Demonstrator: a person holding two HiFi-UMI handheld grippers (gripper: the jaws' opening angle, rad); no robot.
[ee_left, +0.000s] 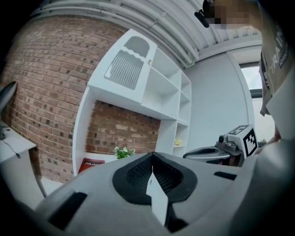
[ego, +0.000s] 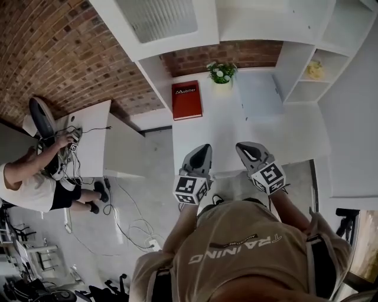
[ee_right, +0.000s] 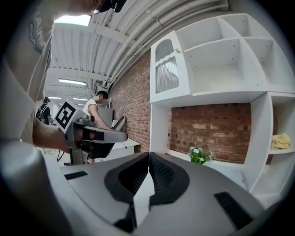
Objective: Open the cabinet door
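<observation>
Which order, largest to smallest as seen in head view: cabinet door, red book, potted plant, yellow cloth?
1. cabinet door, likely helped by being nearer the camera
2. red book
3. potted plant
4. yellow cloth, only slightly smaller than the potted plant; that pair is close

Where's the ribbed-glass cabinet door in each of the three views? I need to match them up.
Head view: cabinet door at the top edge, left of centre.
Left gripper view: door upper middle, left of centre.
Right gripper view: door upper middle, just right of centre.
Shared landmark: the potted plant with white flowers, on the counter below the door.
</observation>
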